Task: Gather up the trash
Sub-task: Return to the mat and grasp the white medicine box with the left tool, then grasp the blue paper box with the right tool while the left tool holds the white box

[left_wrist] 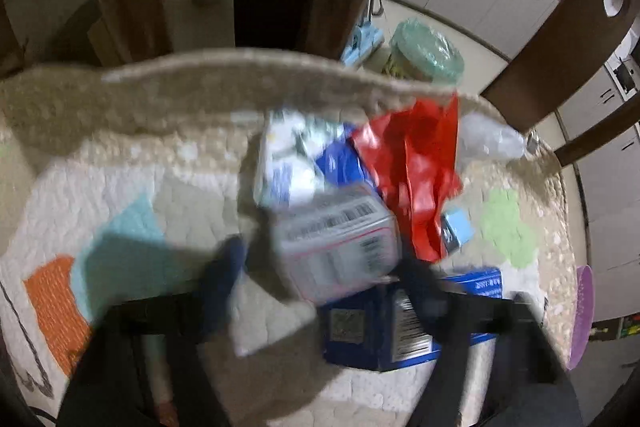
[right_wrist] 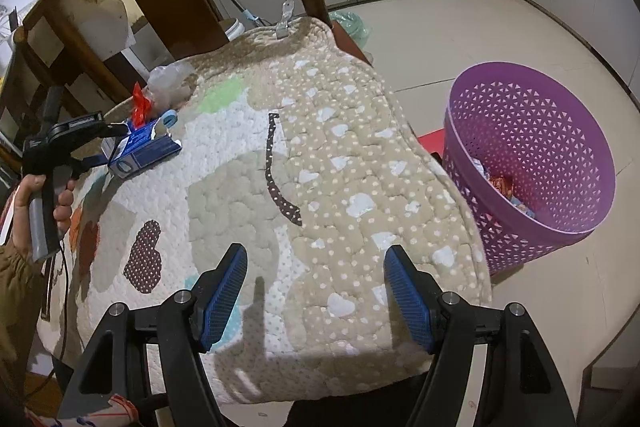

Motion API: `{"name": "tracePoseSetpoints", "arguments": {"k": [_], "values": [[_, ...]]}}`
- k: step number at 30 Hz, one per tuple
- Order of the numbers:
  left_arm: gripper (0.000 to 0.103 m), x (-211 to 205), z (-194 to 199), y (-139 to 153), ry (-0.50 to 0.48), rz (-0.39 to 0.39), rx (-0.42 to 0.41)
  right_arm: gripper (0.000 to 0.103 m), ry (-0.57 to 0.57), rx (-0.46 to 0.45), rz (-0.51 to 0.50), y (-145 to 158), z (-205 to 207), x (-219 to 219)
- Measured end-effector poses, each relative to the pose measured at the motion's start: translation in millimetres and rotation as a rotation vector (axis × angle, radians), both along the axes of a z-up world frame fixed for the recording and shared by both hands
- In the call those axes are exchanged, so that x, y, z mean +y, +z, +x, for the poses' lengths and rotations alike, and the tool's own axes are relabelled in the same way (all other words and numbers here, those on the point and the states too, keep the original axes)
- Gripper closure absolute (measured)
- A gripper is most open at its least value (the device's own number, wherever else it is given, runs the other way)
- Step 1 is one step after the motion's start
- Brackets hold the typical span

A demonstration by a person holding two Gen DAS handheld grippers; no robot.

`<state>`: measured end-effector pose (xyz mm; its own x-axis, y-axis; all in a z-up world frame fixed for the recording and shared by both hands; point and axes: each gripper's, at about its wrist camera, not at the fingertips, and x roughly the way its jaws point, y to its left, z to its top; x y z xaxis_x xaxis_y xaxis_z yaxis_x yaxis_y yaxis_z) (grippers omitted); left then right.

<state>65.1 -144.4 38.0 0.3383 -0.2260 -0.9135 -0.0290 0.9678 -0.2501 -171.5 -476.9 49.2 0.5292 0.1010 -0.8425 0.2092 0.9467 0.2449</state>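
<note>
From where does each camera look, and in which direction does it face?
Left wrist: on the left gripper, facing steeply down at the trash pile: a white carton, a blue box, a red wrapper. Its own blurred fingers show.
Right wrist: on the right gripper, facing down across the quilt toward the purple basket. Its open blue fingers show, also the person's left hand.
Shared: quilt, pile, left gripper.

The right tongs [right_wrist: 316, 291] had black arms, silver screws and ribbed blue pads [right_wrist: 224, 291]; the person wore a tan sleeve [right_wrist: 16, 291].
</note>
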Motion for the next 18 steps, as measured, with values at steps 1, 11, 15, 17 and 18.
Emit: {"name": "tracePoseSetpoints", "arguments": {"k": [1, 11, 15, 17, 18], "values": [[0.058, 0.5, -3.5, 0.0, -0.005, -0.004, 0.012, 0.027, 0.008, 0.0, -0.001, 0.7, 2.0, 2.8], [0.058, 41.7, -97.3, 31.2, -0.057, -0.121, 0.015, 0.027, 0.196, -0.035, 0.016, 17.2, 44.0, 64.0], [0.058, 51.1, -134.9, 34.3, -0.07, -0.084, -0.008, 0.025, 0.279, -0.006, 0.118, 13.5, 75.4, 97.1], [0.058, 63.0, -153.2, 30.9, -0.059, -0.052, -0.023, 0.025, 0.295, 0.031, 0.209, 4.9, 95.2, 116.0], [0.058, 65.2, -154.7, 28.7, -0.054, -0.037, -0.029, 0.025, 0.291, 0.048, 0.236, 1.1, 103.0, 124.0]]}}
